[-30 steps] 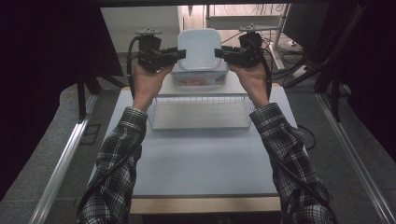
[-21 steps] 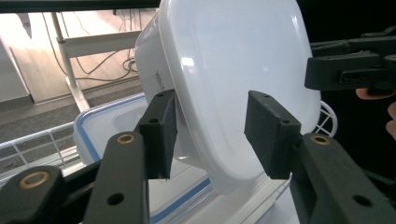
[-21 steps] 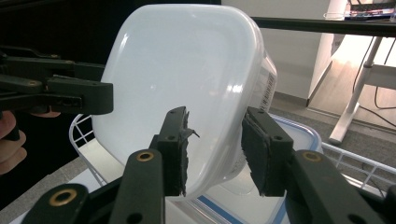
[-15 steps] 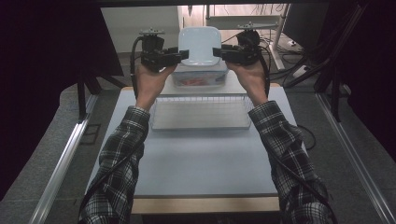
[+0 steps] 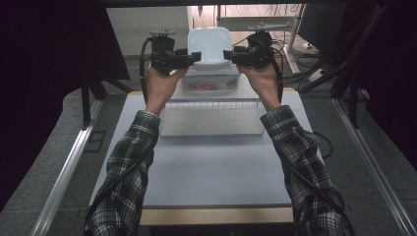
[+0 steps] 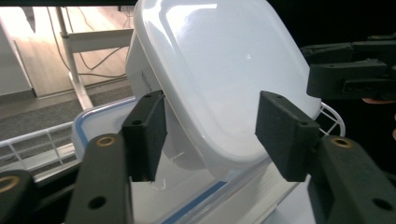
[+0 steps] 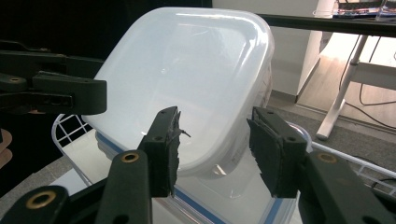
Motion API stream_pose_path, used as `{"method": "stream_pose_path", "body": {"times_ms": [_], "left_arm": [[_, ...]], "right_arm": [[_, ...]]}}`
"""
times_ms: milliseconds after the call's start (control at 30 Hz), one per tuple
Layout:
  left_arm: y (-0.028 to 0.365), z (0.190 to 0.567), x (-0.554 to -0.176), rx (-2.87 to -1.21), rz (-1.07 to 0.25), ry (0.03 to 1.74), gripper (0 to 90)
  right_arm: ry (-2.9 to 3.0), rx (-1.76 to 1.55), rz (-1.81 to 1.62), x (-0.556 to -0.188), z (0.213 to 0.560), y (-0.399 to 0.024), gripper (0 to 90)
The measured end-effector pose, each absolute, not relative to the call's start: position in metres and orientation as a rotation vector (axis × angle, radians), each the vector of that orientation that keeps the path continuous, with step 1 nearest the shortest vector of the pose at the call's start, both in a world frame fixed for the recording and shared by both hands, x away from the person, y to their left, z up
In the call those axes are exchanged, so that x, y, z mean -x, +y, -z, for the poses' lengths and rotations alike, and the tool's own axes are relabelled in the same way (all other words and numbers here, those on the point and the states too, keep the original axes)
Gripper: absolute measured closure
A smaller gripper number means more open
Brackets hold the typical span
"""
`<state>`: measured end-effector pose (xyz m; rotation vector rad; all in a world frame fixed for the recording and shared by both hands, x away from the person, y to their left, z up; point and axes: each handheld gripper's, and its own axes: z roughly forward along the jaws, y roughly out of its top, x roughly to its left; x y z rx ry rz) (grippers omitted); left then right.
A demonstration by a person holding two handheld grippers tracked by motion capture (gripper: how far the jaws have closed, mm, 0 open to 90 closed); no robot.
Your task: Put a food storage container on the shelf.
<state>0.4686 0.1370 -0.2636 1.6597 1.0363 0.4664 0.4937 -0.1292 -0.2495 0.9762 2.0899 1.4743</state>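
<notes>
Two grippers hold a white tub tilted above a blue-rimmed lid at the table's far edge. The left gripper pinches the tub's left rim; the right gripper pinches its right rim. In both gripper views the pads stand either side of the rim. A wire basket sits just nearer the person.
</notes>
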Motion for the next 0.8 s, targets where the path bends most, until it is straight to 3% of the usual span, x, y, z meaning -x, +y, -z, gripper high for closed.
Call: {"method": "stream_pose_path", "body": {"times_ms": [167, 800], "left_arm": [[0.1358, 0.2586, -0.471, -1.677, -0.525, 1.056, 40.7], [0.1369, 0.2612, -0.4738, -1.667, -0.482, 1.029, 40.2]], "right_arm": [[2.088, -0.979, -1.479, -0.4953, 0.2487, -0.1282, 53.2], [2.081, -0.983, -1.452, -0.4994, 0.2525, -0.127, 51.1]]}}
